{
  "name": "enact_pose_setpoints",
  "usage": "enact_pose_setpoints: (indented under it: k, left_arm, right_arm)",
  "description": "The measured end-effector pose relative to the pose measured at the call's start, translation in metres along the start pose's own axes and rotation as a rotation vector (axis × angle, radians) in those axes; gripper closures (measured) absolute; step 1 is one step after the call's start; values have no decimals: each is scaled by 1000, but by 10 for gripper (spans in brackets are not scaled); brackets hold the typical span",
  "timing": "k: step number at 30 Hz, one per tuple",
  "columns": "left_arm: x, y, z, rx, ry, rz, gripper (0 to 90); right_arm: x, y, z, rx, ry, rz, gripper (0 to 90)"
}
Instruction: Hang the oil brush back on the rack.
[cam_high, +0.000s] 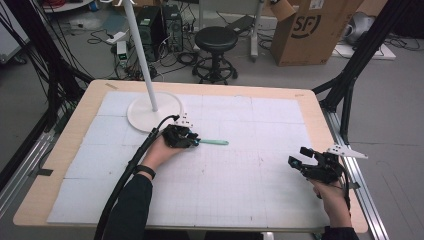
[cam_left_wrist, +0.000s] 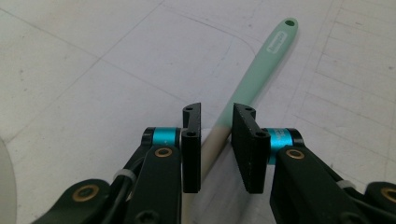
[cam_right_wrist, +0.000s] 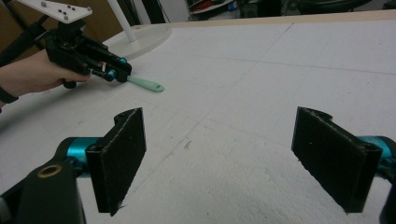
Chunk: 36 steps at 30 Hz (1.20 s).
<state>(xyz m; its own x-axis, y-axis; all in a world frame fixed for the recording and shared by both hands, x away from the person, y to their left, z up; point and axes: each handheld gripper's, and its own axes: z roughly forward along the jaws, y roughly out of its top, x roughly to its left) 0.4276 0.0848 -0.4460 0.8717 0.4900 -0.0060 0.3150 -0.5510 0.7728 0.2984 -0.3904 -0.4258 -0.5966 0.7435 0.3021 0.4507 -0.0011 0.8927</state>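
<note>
A long utensil (cam_high: 215, 142) with a mint-green handle and a cream-coloured lower part lies on the white foam mat, left of centre. My left gripper (cam_high: 196, 141) is down on it, just right of the lamp base. In the left gripper view the jaws (cam_left_wrist: 216, 116) stand close on both sides of the utensil (cam_left_wrist: 261, 70), where green meets cream, and the pads touch it. The handle end with its hole points away. My right gripper (cam_high: 299, 156) rests near the table's right edge. Its jaws (cam_right_wrist: 219, 154) are wide apart with only bare mat between them. The right gripper view has the left gripper (cam_right_wrist: 122, 74) and utensil (cam_right_wrist: 147, 85) farther off.
A white lamp's round base (cam_high: 154, 112) and pole stand on the mat at the back left, close behind my left hand. The wooden table rim (cam_high: 320, 125) frames the mat. A black stool (cam_high: 216, 40) and a cardboard box (cam_high: 312, 30) stand on the floor beyond.
</note>
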Motion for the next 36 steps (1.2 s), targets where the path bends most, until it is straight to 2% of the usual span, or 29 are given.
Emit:
enact_pose_setpoints:
  k: [5, 11, 13, 19, 22, 25, 27, 29, 32, 36]
  left_arm:
    - [0, 0, -1, 1, -4, -2, 757]
    - [-5, 2, -4, 27, -46, 15, 799]
    - [-6, 2, -4, 29, -42, 17, 803]
    - [-4, -2, -3, 13, -60, 23, 781]
    - [-2, -5, -3, -5, -71, 4, 785]
    - [-4, -4, -4, 1, -62, -1, 796]
    - [-9, -3, -6, 21, -73, 21, 811]
    - [-11, -2, -7, 30, -80, 24, 817]
    - [-9, -4, -7, 22, -88, 13, 814]
    - [-10, -7, -8, 5, -78, 5, 806]
  right_arm:
    - [0, 0, -1, -6, 1, 5, 172]
    - [-1, -1, -2, -4, -2, 4, 172]
    - [-1, -1, -1, -5, -2, 4, 173]
    - [0, 0, -1, -5, 1, 1, 172]
    - [0, 0, -1, -4, 1, 1, 172]
    - [0, 0, -1, -5, 5, 4, 172]
    - [-1, 0, -2, -8, 4, 1, 173]
    - [-1, 0, -2, -8, 3, 5, 172]
    - [-2, -1, -2, -7, 0, 10, 172]
    - [-1, -1, -2, -9, 3, 3, 172]
